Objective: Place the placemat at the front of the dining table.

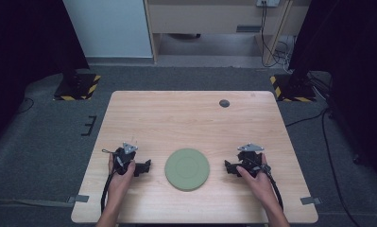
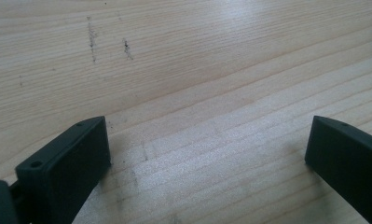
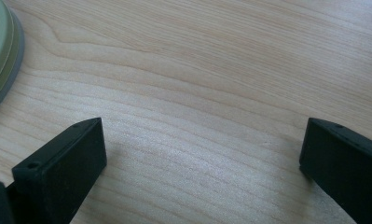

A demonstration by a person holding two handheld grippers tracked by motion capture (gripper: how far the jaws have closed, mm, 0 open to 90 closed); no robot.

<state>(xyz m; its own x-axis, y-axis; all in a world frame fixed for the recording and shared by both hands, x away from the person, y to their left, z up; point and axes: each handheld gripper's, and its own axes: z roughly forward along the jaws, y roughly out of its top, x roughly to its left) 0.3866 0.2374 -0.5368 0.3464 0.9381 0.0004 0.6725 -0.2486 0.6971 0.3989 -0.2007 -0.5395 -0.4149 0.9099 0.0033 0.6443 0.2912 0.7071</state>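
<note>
A light wooden table (image 1: 195, 118) stood on grey carpet, its grain running across the top. A round green plate (image 1: 187, 169) lay flat on the near half, roughly midway between the side edges. A small dark round cap (image 1: 224, 103) sat flush near the far edge. In the left gripper view, faint dark scuff marks (image 2: 93, 39) streaked the bare wood. In the right gripper view, the plate's stepped rim showed at the upper left corner.

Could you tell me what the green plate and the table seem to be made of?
Plate: probably matte plastic or glazed ceramic; its even sage green has no glare. Table: pale wood or wood-look laminate, satin finish, with grain lines running across it.
</note>
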